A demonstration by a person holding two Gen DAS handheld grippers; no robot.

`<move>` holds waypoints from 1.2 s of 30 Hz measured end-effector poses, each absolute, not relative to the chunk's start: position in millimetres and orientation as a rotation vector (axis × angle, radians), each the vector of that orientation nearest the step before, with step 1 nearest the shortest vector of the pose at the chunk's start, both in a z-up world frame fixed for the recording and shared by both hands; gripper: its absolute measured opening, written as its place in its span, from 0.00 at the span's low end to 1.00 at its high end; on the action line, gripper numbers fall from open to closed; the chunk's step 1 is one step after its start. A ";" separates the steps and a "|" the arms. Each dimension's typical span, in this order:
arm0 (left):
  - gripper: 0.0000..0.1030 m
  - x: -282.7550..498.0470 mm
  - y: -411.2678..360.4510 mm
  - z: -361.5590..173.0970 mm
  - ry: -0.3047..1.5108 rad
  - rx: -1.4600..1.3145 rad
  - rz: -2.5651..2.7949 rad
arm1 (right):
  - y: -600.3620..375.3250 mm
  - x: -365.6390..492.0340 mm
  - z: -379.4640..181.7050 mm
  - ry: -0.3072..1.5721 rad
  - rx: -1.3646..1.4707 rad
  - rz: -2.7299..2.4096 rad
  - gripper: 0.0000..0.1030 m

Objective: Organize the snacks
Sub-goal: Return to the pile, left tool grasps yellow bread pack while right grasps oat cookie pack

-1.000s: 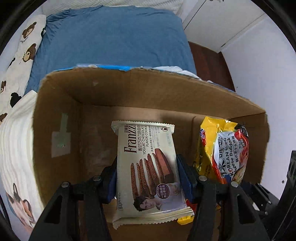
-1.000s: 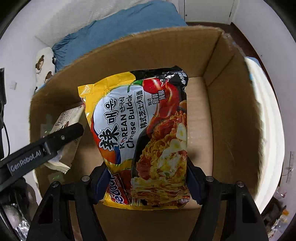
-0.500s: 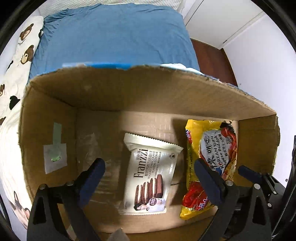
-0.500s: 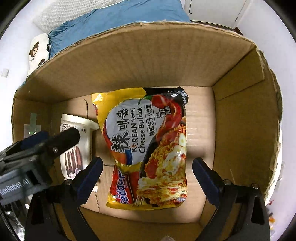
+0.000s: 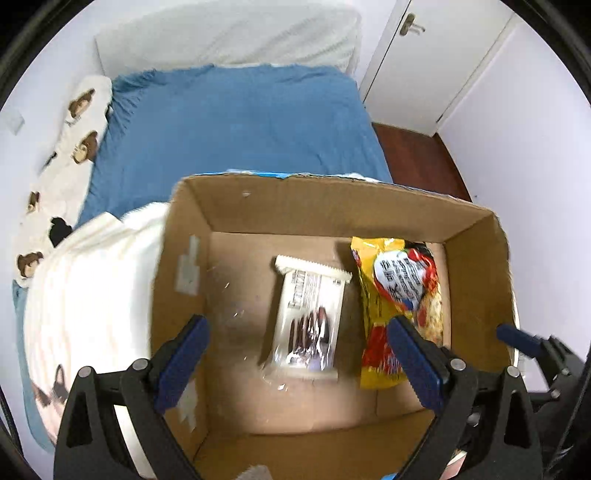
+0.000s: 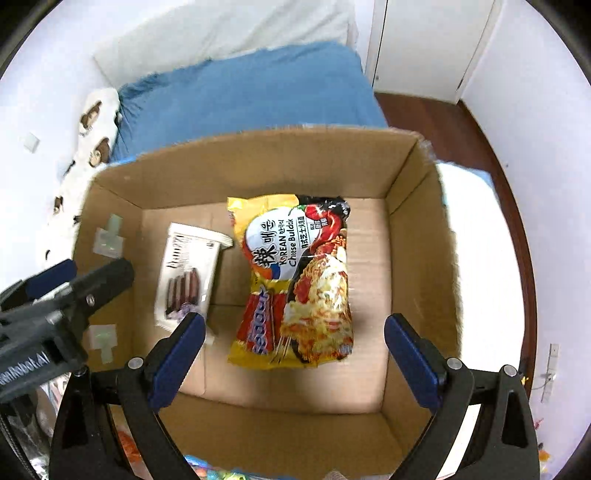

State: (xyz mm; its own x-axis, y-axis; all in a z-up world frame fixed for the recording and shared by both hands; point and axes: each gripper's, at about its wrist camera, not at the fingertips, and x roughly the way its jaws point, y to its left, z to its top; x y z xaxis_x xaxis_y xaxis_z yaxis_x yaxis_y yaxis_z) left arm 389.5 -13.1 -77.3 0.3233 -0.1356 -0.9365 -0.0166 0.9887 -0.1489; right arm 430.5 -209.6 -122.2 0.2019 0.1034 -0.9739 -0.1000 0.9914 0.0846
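Cookie pack (image 5: 308, 317) & noodle bag (image 6: 299, 280) in box (image 6: 258, 166) (grippers empty).

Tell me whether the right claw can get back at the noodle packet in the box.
Probably yes: the right claw is open above the cardboard box, and the noodle packet lies flat and uncovered, the cookie packet beside it.

A home bedroom: bed (image 5: 236, 122) under a blue sheet, white headboard (image 5: 229, 35), bear-print pillow (image 5: 70, 136), white door (image 5: 417, 55) with handle, dark wooden floor (image 6: 491, 147), plain white walls.
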 end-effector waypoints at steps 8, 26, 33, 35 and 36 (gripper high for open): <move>0.96 331.1 -7.1 -44.2 1.179 -0.158 -0.072 | -225.5 372.0 -81.2 1.309 0.056 0.176 0.97; 0.96 124.2 -29.3 -182.2 1.606 -0.208 -0.132 | -308.6 172.9 -165.0 1.527 0.229 0.109 0.97; 0.81 109.1 -59.7 -246.0 1.734 -0.254 -0.172 | -342.4 156.9 -193.4 1.577 0.327 0.052 0.97; 0.44 110.5 -64.9 -252.6 1.746 -0.239 -0.168 | -353.7 158.7 -195.0 1.570 0.362 0.025 0.97; 0.45 110.6 -66.5 -254.8 1.745 -0.230 -0.161 | -361.3 162.0 -195.7 1.565 0.393 0.004 0.97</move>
State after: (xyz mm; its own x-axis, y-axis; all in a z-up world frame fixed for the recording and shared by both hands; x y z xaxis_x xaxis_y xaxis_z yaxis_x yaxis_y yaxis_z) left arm 110.6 -66.5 -254.8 -0.1749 -0.2431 -0.9541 -0.0640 0.9698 -0.2354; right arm 162.0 -361.3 -195.7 0.0192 0.2489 -0.9683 0.2436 0.9382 0.2459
